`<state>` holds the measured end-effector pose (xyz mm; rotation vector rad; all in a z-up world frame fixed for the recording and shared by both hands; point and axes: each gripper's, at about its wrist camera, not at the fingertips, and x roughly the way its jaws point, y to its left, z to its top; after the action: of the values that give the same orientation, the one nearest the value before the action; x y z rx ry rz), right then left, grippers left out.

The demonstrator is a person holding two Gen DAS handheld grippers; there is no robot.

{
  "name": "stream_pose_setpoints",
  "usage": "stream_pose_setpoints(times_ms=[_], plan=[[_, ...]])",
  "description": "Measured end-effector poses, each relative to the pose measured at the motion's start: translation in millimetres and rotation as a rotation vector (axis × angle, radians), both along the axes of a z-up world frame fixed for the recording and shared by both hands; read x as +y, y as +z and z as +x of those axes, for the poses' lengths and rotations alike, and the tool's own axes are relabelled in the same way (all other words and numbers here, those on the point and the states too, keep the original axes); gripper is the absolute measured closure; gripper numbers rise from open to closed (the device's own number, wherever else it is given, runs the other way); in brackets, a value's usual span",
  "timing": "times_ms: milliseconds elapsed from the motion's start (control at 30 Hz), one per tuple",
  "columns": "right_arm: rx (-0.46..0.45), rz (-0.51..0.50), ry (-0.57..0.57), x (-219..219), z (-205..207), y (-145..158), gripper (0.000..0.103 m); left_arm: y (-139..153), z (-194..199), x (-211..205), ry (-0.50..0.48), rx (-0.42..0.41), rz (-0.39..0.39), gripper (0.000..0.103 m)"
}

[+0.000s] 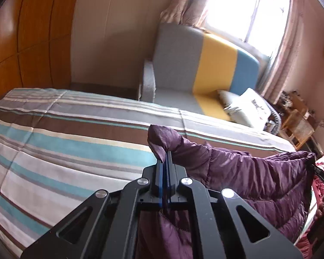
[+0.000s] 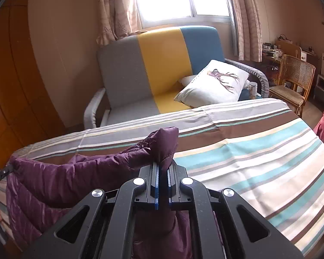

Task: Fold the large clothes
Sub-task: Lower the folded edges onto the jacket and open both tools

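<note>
Both tools, left tool [image 1: 165, 161] and right tool [image 2: 163, 170], clamp our purple down jacket [image 1: 248, 172], stretched lengthwise between them above the striped bed [image 1: 64, 140].

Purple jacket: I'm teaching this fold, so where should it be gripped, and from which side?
Grip the purple jacket at two bunched corners of one edge, coming in from the near side of the bed. The left gripper and right gripper hold it so, the edge hanging between them.

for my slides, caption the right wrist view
Right gripper clamps a purple padded jacket above the striped bed.
</note>
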<state>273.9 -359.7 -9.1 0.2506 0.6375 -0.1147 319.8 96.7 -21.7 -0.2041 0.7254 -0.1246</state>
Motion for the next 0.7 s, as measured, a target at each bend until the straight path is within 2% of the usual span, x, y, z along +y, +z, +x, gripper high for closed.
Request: stream_pose_setpoints(times_ms=[167, 300, 700], plan=[[0.067, -0.010, -0.030, 0, 25, -25, 0.097, -28, 29, -7, 0.043, 0.076, 0.034, 0.101], [0.120, -0.012, -0.050, 0, 35, -46, 0.097, -52, 37, -11, 0.063, 0.120, 0.067, 0.101], [0.256, -0.051, -0.075, 4, 57, -94, 0.097, -84, 49, -35, 0.029, 0.170, 0.176, 0.101]])
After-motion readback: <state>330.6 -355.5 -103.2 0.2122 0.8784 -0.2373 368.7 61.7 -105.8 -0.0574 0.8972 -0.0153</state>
